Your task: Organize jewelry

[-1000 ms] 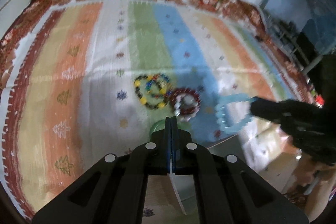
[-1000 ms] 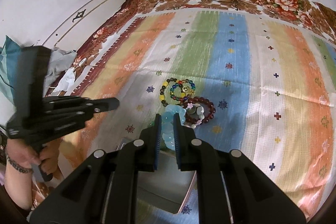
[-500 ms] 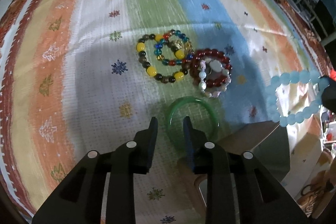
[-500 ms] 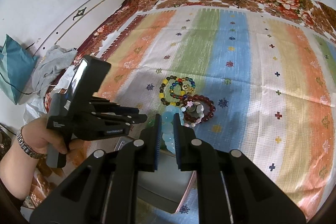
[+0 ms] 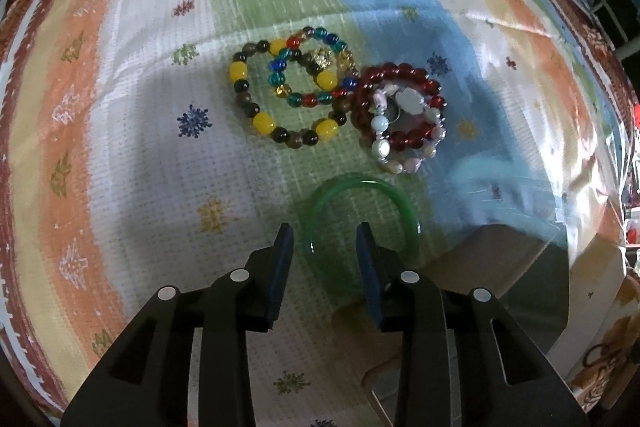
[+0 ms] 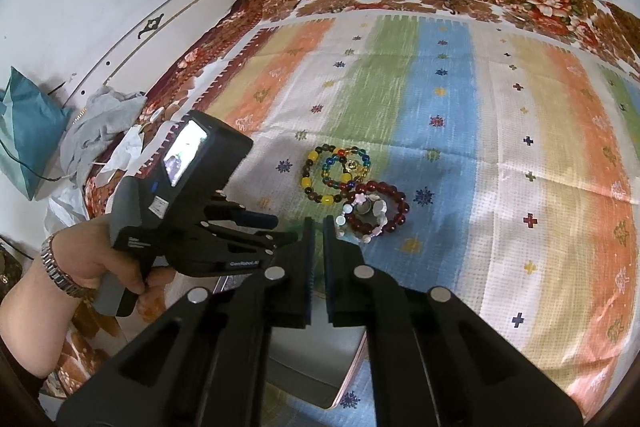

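My left gripper [image 5: 325,241] is open, its fingers on either side of the near left rim of a green bangle [image 5: 400,195] that lies on the striped cloth. Beyond it lie a yellow and dark bead bracelet [image 5: 260,119], a smaller multicoloured bead bracelet [image 5: 308,101] inside it, and a dark red bead bracelet [image 5: 404,139] with a pale bead bracelet [image 5: 384,147] over it. My right gripper [image 6: 317,227] has its jaws a narrow gap apart with nothing visible between them. The light blue bead bracelet is not visible. The left gripper also shows in the right wrist view [image 6: 260,231].
A shallow grey box [image 5: 500,267] with a pinkish rim lies at the near right; it also shows in the right wrist view [image 6: 320,363] under my right gripper. The striped cloth [image 6: 480,147] covers a bed with a floral border. Clothes and a teal bag [image 6: 28,131] lie at the left.
The left gripper came down over the jewelry, opened, and now straddles the green bangle's rim. The light blue bracelet that the right gripper held is gone from between its fingers.
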The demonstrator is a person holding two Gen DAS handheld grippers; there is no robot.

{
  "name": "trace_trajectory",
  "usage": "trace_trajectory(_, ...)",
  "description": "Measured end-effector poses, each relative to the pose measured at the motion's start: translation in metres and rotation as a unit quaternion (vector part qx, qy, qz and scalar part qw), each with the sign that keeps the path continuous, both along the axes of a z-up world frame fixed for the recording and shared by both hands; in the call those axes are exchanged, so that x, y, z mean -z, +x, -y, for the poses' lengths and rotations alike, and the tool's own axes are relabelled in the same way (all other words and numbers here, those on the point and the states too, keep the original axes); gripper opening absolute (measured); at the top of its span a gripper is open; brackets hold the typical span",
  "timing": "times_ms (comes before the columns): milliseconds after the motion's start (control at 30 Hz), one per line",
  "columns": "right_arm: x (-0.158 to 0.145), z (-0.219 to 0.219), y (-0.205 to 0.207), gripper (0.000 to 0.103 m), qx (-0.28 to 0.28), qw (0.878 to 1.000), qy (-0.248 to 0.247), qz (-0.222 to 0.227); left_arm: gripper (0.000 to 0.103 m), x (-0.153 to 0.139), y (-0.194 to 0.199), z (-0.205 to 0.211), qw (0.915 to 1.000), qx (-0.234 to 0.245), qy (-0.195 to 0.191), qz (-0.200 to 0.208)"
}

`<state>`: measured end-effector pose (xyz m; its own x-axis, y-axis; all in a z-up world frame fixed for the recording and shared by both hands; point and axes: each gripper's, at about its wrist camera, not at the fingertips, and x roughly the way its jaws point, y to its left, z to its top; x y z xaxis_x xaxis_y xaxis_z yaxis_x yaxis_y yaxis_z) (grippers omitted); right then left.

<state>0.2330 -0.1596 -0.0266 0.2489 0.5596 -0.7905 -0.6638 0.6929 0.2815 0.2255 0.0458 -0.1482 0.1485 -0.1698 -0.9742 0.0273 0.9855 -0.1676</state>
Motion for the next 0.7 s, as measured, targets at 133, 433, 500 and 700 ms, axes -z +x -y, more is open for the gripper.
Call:
trace_trajectory(133, 0.000, 0.001, 0.002, 0.005, 0.000, 1.000, -0.002, -0.002, 0.035, 0.007, 0.005, 0.001, 0.9998, 0.003, 0.011, -0.013)
trace_trajectory(433, 0.006, -0.002, 0.004, 0.005, -0.002, 1.000, -0.014, -0.010, 0.036, 0.023, 0.016, 0.016, 0.9983, 0.031, 0.035, -0.034)
trace_trajectory(500, 0.011, -0.003, 0.007, 0.005, -0.003, 1.000, -0.021, -0.017, 0.036, 0.024, 0.018, 0.016, 0.9981, 0.034, 0.035, -0.038)
trace_trajectory(700, 0.037, -0.012, 0.026, 0.009, -0.005, 0.997, -0.057, -0.048, 0.008, 0.028, 0.024, 0.010, 0.9978, 0.030, 0.049, -0.035)
